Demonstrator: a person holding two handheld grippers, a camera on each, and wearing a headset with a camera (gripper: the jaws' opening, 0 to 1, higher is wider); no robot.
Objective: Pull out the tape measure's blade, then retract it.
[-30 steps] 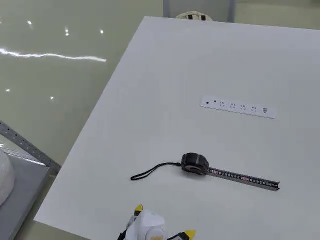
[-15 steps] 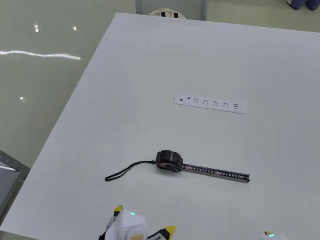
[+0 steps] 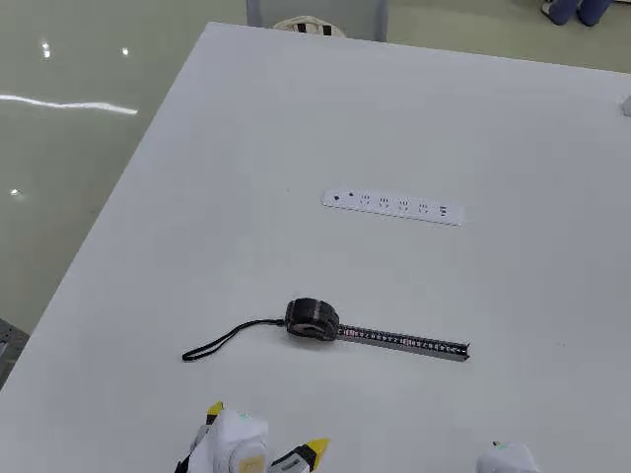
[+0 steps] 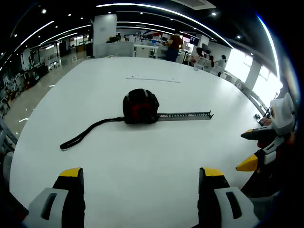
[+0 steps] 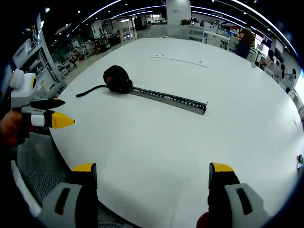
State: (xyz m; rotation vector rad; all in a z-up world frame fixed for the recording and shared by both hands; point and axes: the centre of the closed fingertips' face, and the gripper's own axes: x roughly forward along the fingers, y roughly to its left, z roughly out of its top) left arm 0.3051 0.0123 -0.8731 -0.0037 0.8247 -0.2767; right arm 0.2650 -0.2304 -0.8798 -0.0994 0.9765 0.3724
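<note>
The left gripper (image 4: 141, 173) hovers low at the near edge of the white table (image 3: 296, 128). Its jaws are spread wide with nothing between them, and its yellow tips point toward the tape measure (image 3: 312, 319), which sits well apart from it out on the tabletop. The right gripper (image 5: 153, 167) is held low at the same edge, off to the right, with its jaws likewise wide and empty (its white top peeks in at the bottom of the head view). In the right gripper view a hand (image 5: 9, 128) is wrapped around the left gripper's handle. The tape measure's case is black. Its blade (image 3: 404, 342) lies drawn out to the right, flat on the table, and a black wrist strap (image 3: 222, 340) trails off to the left. Farther back lies a white power strip (image 3: 392, 206), well apart from the tape measure.
</note>
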